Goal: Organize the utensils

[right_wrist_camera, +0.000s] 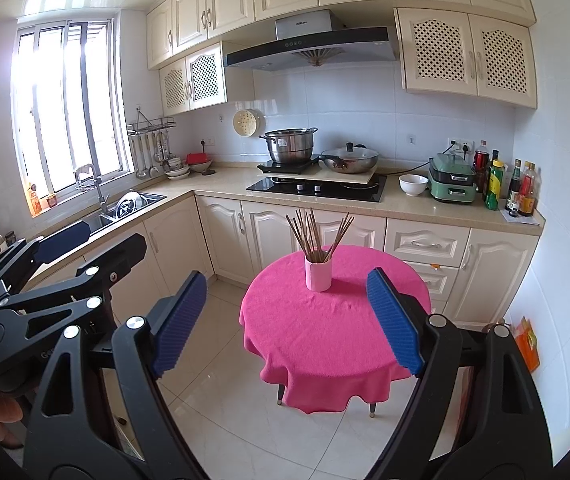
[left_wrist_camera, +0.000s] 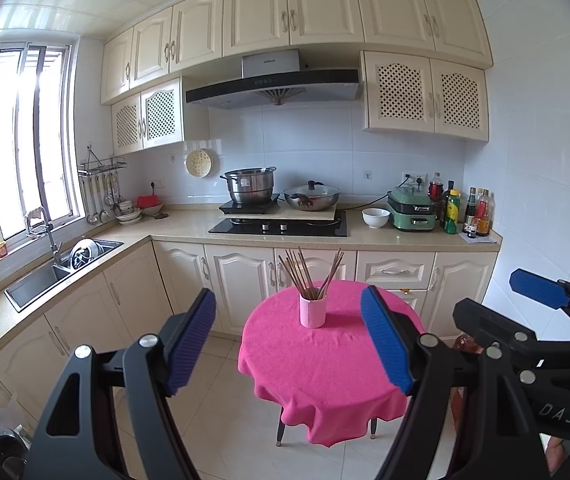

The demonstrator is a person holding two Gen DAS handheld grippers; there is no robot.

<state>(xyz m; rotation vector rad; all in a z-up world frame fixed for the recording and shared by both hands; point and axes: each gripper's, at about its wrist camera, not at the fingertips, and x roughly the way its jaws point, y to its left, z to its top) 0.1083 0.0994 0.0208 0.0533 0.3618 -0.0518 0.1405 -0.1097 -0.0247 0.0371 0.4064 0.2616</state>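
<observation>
A pink cup (left_wrist_camera: 312,311) stands upright on a small round table under a pink cloth (left_wrist_camera: 325,368). Several brown chopsticks (left_wrist_camera: 309,270) stand in it, fanned out. The cup (right_wrist_camera: 318,276) and chopsticks (right_wrist_camera: 317,236) also show in the right wrist view, on the same cloth (right_wrist_camera: 325,332). My left gripper (left_wrist_camera: 289,336) is open and empty, held back from the table above the floor. My right gripper (right_wrist_camera: 285,316) is open and empty, also short of the table. Each gripper shows at the edge of the other's view.
An L-shaped counter (left_wrist_camera: 173,232) runs behind the table, with a sink (left_wrist_camera: 53,276) at left, a hob (left_wrist_camera: 281,226) with a steel pot and a wok, a white bowl (left_wrist_camera: 375,217), a green cooker and bottles at right. Tiled floor (right_wrist_camera: 221,380) surrounds the table.
</observation>
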